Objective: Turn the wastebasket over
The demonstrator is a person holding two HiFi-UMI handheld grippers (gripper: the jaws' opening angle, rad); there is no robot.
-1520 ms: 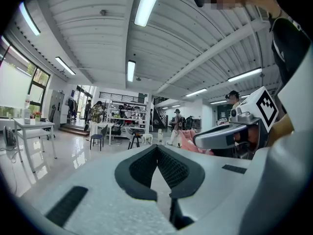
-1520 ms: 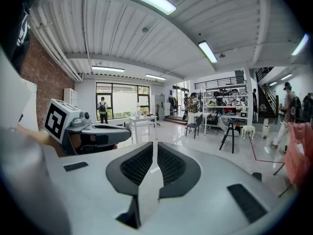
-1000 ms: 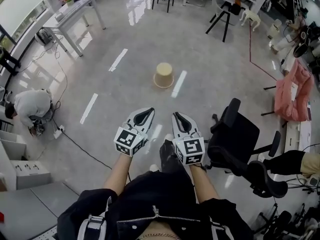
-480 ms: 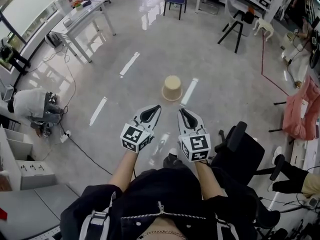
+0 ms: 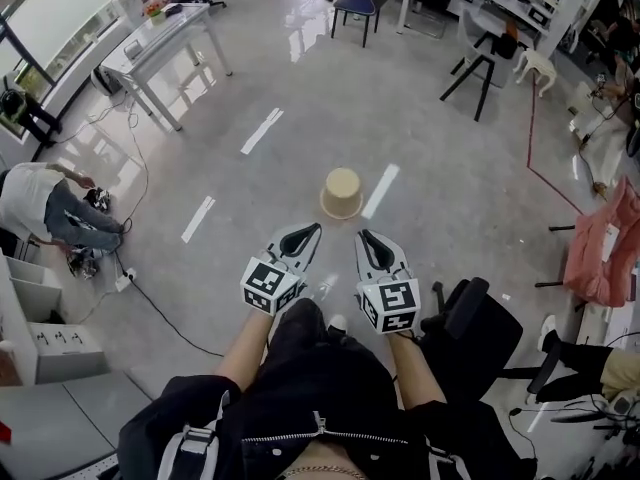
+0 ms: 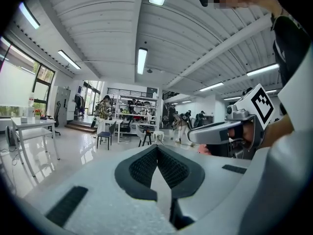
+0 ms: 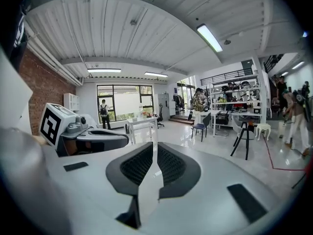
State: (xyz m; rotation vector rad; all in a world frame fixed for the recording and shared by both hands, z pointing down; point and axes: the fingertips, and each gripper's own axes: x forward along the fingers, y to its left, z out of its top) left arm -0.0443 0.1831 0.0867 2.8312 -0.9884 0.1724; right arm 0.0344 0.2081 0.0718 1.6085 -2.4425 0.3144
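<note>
Plainly a light bin

The wastebasket (image 5: 341, 192) stands mouth-down on the floor (image 5: 450, 158), just ahead of the left hand-held gripper (image 5: 300, 238) and right hand-held gripper (image 5: 368, 243), both closed and empty. It looks like stiff, slick plastic; squeeze its sides.

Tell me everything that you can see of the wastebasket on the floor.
The wastebasket is a round bin, plain beige, smooth like plastic. It tapers: the narrow end, which looks closed and flat, faces up, and the wide rim rests on the shiny grey floor, so it seems upside down. It stands straight, not tilted, in open space ahead of the person. Only the floor touches it; the left gripper and the right gripper, both shut, are short of it.
</note>
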